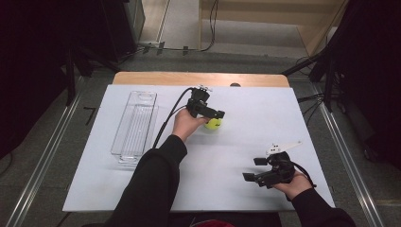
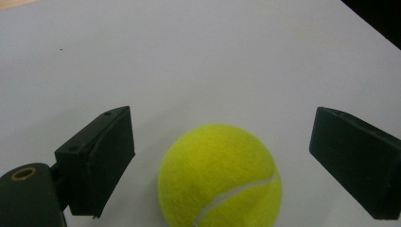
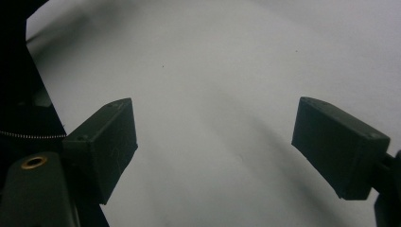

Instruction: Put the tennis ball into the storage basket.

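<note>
A yellow-green tennis ball (image 1: 213, 124) rests on the white table top (image 1: 265, 118), a little behind its middle. My left gripper (image 1: 215, 119) reaches it from the left and stands open. In the left gripper view the ball (image 2: 220, 177) lies between the two black jaws of the left gripper (image 2: 221, 118), with a gap on each side, so neither pad touches it. Near the front right of the table my right gripper (image 1: 254, 169) points left and is open. In the right gripper view, the right gripper (image 3: 213, 118) has just bare table between its jaws.
A clear, long plastic tray (image 1: 124, 142) lies empty on the left side of the table, running front to back. A wooden strip (image 1: 198, 78) runs along the table's far edge. Dark stands and cables flank the table on the floor.
</note>
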Motion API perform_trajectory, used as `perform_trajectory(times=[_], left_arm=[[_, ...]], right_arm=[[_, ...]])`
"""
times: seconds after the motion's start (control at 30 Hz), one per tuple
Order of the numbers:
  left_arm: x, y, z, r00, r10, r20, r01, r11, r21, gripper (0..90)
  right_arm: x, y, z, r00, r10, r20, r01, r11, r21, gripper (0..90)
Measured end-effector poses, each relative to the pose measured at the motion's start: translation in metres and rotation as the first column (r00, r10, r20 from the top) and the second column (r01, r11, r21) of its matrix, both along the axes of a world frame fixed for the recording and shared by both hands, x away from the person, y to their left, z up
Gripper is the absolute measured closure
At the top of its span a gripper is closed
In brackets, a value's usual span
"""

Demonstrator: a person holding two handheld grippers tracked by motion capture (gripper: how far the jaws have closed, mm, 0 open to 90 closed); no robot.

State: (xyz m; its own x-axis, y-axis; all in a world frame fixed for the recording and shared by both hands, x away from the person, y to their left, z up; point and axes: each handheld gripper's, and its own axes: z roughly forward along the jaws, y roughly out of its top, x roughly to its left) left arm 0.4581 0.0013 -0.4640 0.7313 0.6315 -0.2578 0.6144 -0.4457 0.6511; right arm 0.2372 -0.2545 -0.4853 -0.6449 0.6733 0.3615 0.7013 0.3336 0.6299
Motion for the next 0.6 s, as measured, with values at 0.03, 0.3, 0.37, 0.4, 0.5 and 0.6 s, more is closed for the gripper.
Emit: perform_trajectory(times=[0.03,0.3,0.37,0.4,0.5,0.6], left_arm=[[0.000,0.000,-0.001,1.0000,-0.001,-0.002,0.001,1.0000,0.000,7.9],[-0.002,-0.001,-0.009,0.9999,-0.004,-0.011,0.004,1.0000,0.009,7.9],[-0.003,-0.002,-0.011,0.9999,-0.002,-0.013,0.002,0.9999,0.010,7.9],[-0.003,-0.002,-0.011,0.9999,-0.006,-0.009,0.006,0.9998,0.017,7.9],[-0.005,-0.003,-0.013,0.9999,-0.011,0.002,0.010,0.9997,0.021,7.9],[-0.006,-0.003,-0.016,0.9999,-0.012,-0.004,0.012,0.9998,0.018,7.9]], right_arm=[[0.000,0.000,0.000,1.0000,0.000,0.000,0.000,1.000,0.000,12.7],[0.000,0.000,0.000,1.0000,0.000,0.000,0.000,1.000,0.000,12.7],[0.000,0.000,0.000,1.0000,0.000,0.000,0.000,1.000,0.000,12.7],[0.000,0.000,0.000,1.0000,0.000,0.000,0.000,1.000,0.000,12.7],[0.000,0.000,0.000,1.0000,0.000,0.000,0.000,1.000,0.000,12.7],[0.000,0.000,0.000,1.0000,0.000,0.000,0.000,1.000,-0.001,12.7]])
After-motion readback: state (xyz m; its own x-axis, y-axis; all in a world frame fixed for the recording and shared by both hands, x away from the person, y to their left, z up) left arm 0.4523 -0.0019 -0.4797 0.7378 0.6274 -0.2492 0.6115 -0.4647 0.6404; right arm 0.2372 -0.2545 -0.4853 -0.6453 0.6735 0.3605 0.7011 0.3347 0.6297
